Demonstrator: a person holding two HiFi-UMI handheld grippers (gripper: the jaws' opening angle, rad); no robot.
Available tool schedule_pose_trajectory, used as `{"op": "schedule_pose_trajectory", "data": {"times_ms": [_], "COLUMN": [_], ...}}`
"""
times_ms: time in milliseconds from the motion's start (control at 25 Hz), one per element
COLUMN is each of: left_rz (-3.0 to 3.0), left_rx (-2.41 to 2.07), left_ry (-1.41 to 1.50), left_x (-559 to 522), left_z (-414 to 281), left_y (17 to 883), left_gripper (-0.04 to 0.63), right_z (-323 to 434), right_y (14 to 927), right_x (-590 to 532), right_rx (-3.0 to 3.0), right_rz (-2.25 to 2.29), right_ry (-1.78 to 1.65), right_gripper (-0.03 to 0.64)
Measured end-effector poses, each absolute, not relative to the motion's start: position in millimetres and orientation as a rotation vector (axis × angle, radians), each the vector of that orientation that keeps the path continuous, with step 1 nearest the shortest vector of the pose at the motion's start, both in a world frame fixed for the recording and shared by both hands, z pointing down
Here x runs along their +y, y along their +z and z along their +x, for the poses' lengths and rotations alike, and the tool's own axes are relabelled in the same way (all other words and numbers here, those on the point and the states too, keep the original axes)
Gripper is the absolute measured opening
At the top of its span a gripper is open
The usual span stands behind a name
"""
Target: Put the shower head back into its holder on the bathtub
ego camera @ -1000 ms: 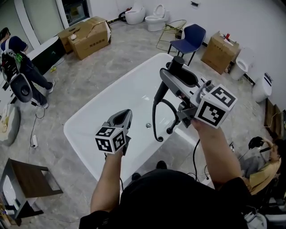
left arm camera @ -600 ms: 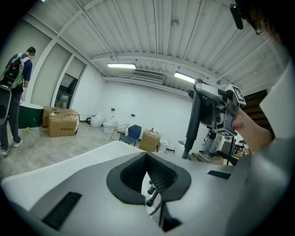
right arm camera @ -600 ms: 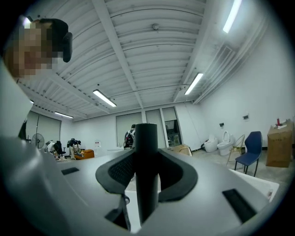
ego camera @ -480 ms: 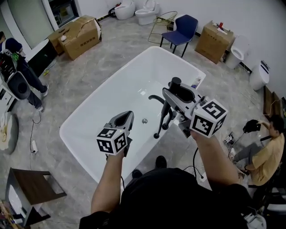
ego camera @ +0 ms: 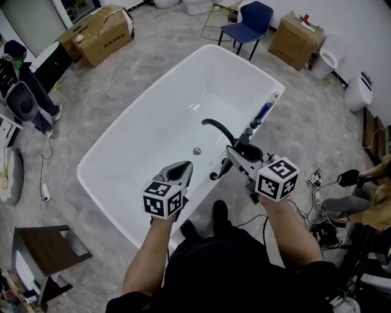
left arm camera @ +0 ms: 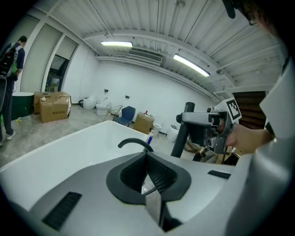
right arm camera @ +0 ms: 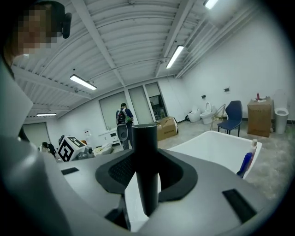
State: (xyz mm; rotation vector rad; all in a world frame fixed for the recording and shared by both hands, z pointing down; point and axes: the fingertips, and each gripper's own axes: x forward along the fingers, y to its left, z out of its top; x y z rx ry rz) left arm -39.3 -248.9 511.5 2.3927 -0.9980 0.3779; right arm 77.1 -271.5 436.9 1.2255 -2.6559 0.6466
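The white bathtub (ego camera: 131,107) fills the middle of the head view. A black curved spout (ego camera: 217,128) and a blue bottle (ego camera: 264,111) stand at its right rim. My right gripper (ego camera: 235,158) is shut on the black shower head (ego camera: 249,150), low over the near right rim beside the spout. In the right gripper view the shower head's handle (right arm camera: 145,156) stands upright between the pads. My left gripper (ego camera: 180,170) hovers over the near rim, shut and empty. Its own view shows the spout (left arm camera: 133,143) and the held shower head (left arm camera: 179,138). I cannot make out the holder.
Cardboard boxes (ego camera: 101,33) and a blue chair (ego camera: 250,15) stand on the floor beyond the tub. A person (ego camera: 21,98) stands at far left and another sits at far right (ego camera: 379,189). A brown stool (ego camera: 43,250) is at lower left. Cables (ego camera: 311,202) lie right of the tub.
Both grippers have come down toward the tub's near rim. The right one dropped furthest, bringing the shower head down beside the spout. The hanging hose no longer shows.
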Motion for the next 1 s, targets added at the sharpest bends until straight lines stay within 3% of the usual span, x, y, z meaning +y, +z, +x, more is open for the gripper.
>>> {"op": "schedule_pose_trajectory", "data": {"times_ms": [1000], "left_rz": [2.228], "left_rx": [-0.915], "left_ry": [0.472], "left_x": [-201], "left_z": [-45], "left_y": [590], "left_gripper": [0.015], "right_z": [82], "right_y": [651], "right_x": [-256], "right_rx": [-2.240], "right_rz": [1.121], "right_ry": [0.843], "right_gripper": [0.147]}}
